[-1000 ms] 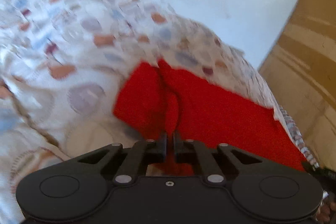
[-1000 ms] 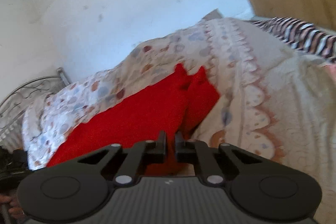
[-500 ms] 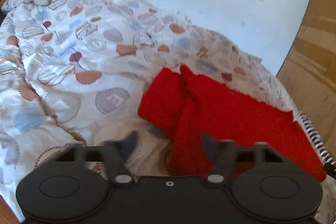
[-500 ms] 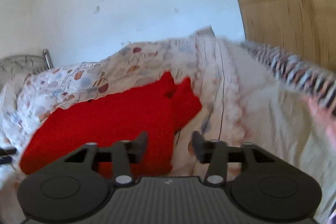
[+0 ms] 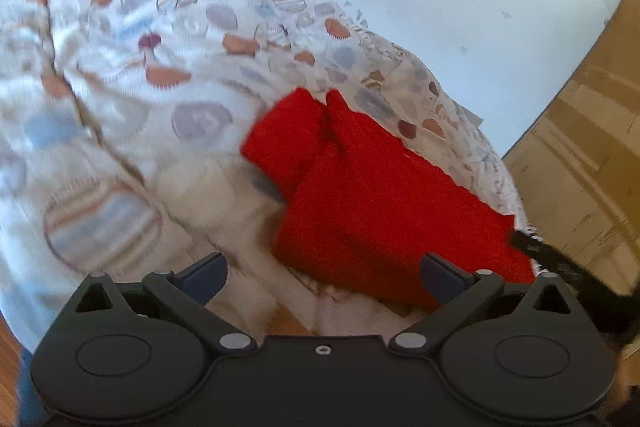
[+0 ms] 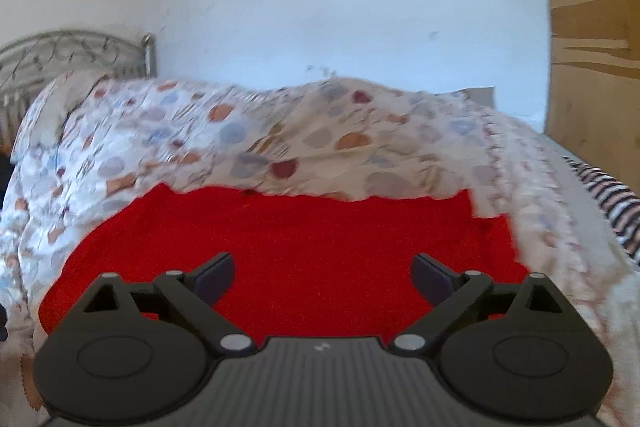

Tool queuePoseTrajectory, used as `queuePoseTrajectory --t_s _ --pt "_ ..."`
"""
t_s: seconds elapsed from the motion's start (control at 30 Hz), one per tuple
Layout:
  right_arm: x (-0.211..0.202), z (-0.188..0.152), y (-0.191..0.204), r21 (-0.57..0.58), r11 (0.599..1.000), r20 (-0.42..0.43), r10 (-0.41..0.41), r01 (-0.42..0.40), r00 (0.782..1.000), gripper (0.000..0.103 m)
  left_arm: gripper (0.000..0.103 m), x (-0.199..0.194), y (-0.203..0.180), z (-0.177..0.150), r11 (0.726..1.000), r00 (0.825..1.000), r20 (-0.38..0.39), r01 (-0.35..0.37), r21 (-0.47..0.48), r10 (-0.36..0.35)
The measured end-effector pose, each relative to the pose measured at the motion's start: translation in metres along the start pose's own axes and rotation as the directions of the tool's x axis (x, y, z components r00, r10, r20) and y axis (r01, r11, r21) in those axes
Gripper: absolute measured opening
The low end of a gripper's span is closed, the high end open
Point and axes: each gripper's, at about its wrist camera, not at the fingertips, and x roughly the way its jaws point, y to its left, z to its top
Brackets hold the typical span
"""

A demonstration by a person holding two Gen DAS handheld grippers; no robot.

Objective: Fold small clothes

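With my left claw (image 5: 322, 273) and right claw (image 6: 322, 273) both spread wide and holding nothing, I judge the red garment (image 5: 372, 195) lying on the patterned bedspread (image 5: 168, 67) soft, light and floppy, best pinched at its near corners.

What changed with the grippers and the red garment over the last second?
Both grippers let go: the left gripper and right gripper, each shut on the red garment a second ago, now stand wide open, pulled back off it. The garment stays folded on the quilt.
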Motion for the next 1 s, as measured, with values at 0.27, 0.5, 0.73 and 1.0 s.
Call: queuePoseTrajectory --t_s 0.27,0.5,0.73,1.0 --pt "0.008 -0.048 0.027 -0.103 0.993 -0.011 -0.062 0.060 0.998 0.103 0.102 0.007 0.004 -0.011 0.999 0.999 -0.031 0.012 -0.037 -0.013" --pt "-0.004 -0.065 0.042 -0.183 0.975 0.041 -0.118 0.124 0.992 0.102 0.102 0.013 0.004 -0.017 0.999 0.999 -0.035 0.003 -0.037 -0.005" --pt "0.000 -0.064 0.033 -0.141 0.986 0.023 -0.086 0.089 0.996 0.103 0.102 0.013 0.005 -0.016 0.999 0.999 -0.034 0.004 -0.047 -0.006" --pt "-0.001 -0.063 0.032 -0.130 0.988 0.024 -0.083 0.085 0.996 0.103 0.102 0.013 0.007 -0.017 0.999 0.999 -0.034 0.005 -0.048 -0.006"
